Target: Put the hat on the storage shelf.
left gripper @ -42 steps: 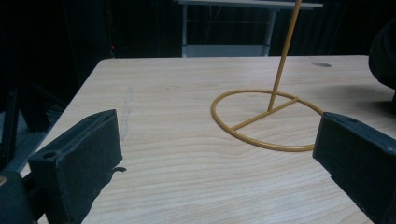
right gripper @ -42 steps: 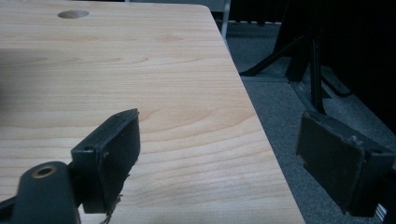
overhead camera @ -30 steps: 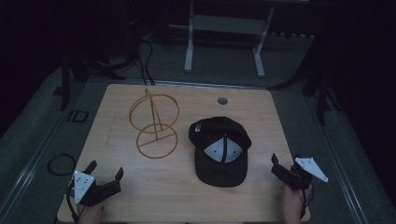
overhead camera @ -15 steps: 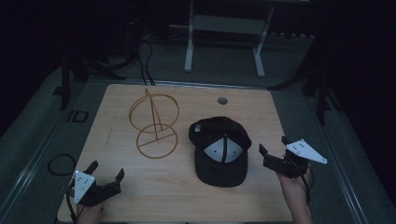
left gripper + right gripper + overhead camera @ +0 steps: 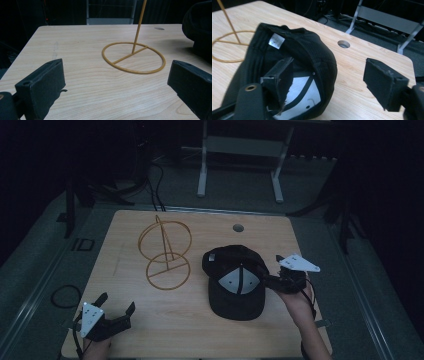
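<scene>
While the black cap (image 5: pixel 235 282) lies upside down on the table (image 5: pixel 200 330), the right gripper (image 5: pixel 329 80), its fingers just narrowing yet still apart, straddles the cap's rim without pinching; the left gripper (image 5: pixel 117 312) gapes wide, holding nothing.

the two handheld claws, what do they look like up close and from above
Both are black, with two blocky black jaws whose pad edges look worn and frayed in the right gripper view. The left claw and the right claw each carry a pale grey three-cornered plate on top, dotted with small dark holes on the left one. A black cable loops beside the left one. The forearms look bare, no sleeves visible.
</scene>
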`<state>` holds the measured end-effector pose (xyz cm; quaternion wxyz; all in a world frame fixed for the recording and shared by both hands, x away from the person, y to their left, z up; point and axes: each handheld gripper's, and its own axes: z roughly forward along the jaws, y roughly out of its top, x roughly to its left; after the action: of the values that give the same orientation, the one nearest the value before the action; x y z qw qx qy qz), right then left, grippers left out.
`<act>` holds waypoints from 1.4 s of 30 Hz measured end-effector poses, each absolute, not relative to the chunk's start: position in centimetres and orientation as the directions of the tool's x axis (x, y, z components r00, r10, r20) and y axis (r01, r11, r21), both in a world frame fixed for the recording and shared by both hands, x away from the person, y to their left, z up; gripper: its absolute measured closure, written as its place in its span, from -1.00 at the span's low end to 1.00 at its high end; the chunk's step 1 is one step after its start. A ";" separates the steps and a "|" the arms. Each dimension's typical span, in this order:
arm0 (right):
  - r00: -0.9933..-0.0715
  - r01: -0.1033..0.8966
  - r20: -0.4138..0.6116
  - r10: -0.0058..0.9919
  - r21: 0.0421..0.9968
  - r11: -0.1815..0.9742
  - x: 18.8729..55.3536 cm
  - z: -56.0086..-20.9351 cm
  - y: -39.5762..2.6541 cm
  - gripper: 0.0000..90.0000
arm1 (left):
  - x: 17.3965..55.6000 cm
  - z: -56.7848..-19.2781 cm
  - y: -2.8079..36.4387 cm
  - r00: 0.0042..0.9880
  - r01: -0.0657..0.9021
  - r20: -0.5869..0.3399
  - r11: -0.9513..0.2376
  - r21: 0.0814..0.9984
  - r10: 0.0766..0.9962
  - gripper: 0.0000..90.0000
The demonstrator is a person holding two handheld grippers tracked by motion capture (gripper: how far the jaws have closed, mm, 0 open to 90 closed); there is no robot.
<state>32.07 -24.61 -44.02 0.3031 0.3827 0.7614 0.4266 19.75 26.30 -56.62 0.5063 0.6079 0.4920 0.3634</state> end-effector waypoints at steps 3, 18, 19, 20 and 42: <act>-0.521 0.338 -0.143 0.841 0.870 0.358 33.0 -44.6 -24.1 -0.34 | 19.8 -56.6 26.3 0.252 0.233 -0.058 -0.002 0.972 0.966 -0.97; -0.523 0.411 -0.177 0.833 0.804 0.429 36.2 -47.1 -21.6 0.09 | 19.9 -56.7 26.2 0.242 0.265 -0.030 -0.036 0.964 0.970 -0.97; -0.519 0.414 -0.189 0.833 0.798 0.439 36.3 -47.2 -21.5 0.15 | 20.0 -56.7 26.2 0.246 0.268 -0.032 -0.037 0.963 0.969 -0.97; -0.516 0.418 -0.197 0.834 0.791 0.446 36.4 -47.2 -21.4 0.29 | 20.0 -56.8 26.1 0.250 0.270 -0.033 -0.037 0.962 0.968 -0.97; -0.527 0.319 -0.152 0.836 0.877 0.361 35.2 -41.4 -20.0 0.97 | 20.1 -56.8 26.0 0.247 0.293 -0.021 -0.054 0.955 0.969 -0.96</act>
<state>35.21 -20.00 -41.42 0.3068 0.3772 0.7656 0.4213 20.14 25.96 -56.81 0.4731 0.6322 0.4990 0.3571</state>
